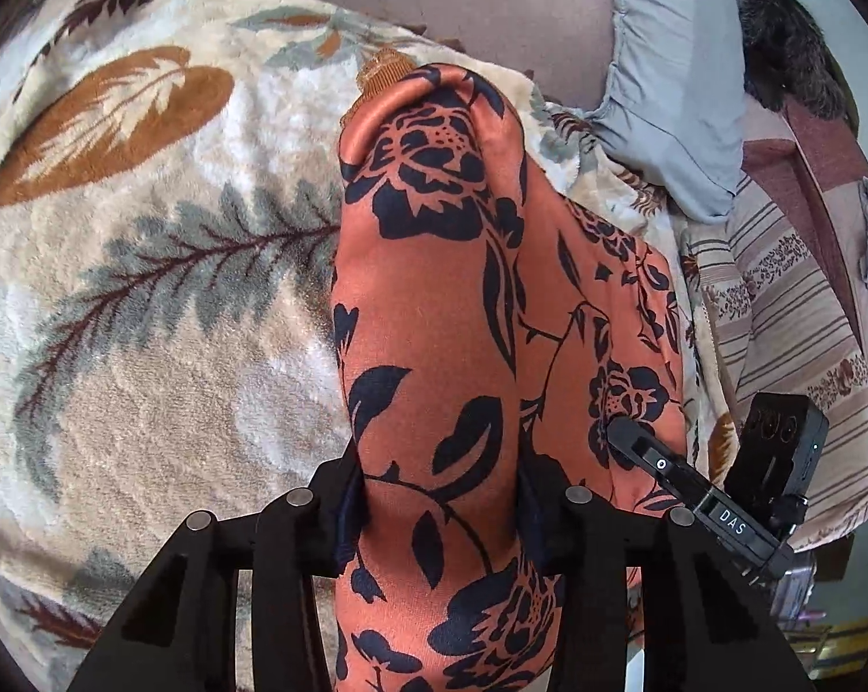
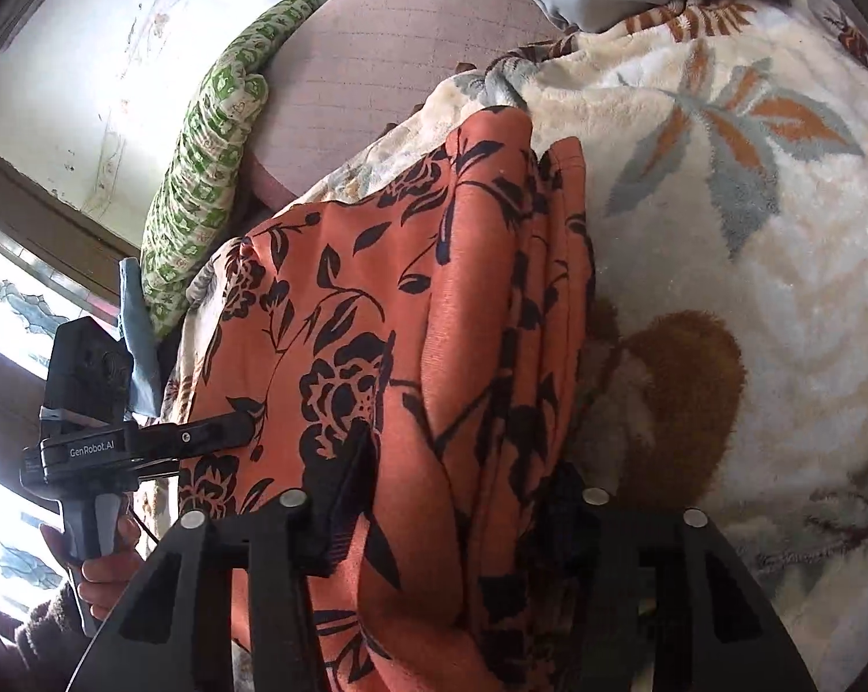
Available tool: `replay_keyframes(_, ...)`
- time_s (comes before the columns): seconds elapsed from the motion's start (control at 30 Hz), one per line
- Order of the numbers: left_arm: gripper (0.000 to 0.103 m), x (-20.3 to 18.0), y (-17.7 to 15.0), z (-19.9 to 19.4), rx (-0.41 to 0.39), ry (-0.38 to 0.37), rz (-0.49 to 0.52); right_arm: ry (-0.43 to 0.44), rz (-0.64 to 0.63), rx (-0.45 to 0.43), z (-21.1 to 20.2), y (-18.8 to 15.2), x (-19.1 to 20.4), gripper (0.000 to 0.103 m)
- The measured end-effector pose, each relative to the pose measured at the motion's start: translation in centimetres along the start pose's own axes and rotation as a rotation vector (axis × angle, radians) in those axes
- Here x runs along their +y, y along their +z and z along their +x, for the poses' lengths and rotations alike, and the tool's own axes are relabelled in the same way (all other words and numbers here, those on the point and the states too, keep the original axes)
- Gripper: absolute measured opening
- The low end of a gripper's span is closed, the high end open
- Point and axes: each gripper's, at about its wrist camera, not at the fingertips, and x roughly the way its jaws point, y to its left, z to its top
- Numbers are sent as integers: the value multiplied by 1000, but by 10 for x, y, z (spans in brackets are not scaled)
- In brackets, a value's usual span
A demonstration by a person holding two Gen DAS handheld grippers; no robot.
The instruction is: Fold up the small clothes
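An orange garment with a dark floral print (image 1: 434, 300) lies on a cream leaf-patterned blanket (image 1: 146, 288). My left gripper (image 1: 440, 496) is shut on a bunched fold of the garment, which runs up between its fingers. The right gripper shows in the left wrist view (image 1: 624, 429), touching the cloth at the right. In the right wrist view my right gripper (image 2: 457, 496) is shut on the garment (image 2: 376, 300), whose folds hang between the fingers. The left gripper shows there (image 2: 244, 424) at the left, held by a hand, its tip on the cloth.
The blanket (image 2: 722, 230) covers a bed. A grey pillow (image 1: 670, 86) and a striped cloth (image 1: 791, 317) lie at the right in the left wrist view. A green patterned cushion (image 2: 203, 173) and a pink mattress surface (image 2: 388, 57) lie beyond the garment, near a window at the left.
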Motion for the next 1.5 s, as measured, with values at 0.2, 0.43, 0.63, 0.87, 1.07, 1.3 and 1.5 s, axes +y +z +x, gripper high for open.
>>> replay_keyframes(0.2, 40, 2, -15, -76, -124, 25, 55, 41, -49, -9, -16, -11, 48, 42)
replay_keyframes(0.43, 41, 70, -48, -142, -181, 99, 26, 154, -92, -19, 2, -36, 119, 43)
replay_keyframes(0.63, 44, 130, -62, -117, -101, 190, -71, 42, -125, 66, 68, -61, 157, 44)
replay_keyframes(0.87, 62, 142, -57, -91, -115, 216, -22, -97, -254, 63, 83, -69, 159, 71)
replay_keyframes(1.07, 69, 148, -64, -106, -122, 198, -46, -12, -131, 86, 70, -65, 122, 76)
replay_keyframes(1.3, 68, 124, -105, -152, -216, 395, 34, -107, -36, 88, 34, -69, 124, 79)
replay_keyframes(1.5, 68, 86, -158, -161, -312, 605, 147, -425, -204, 91, -3, -97, 172, 88)
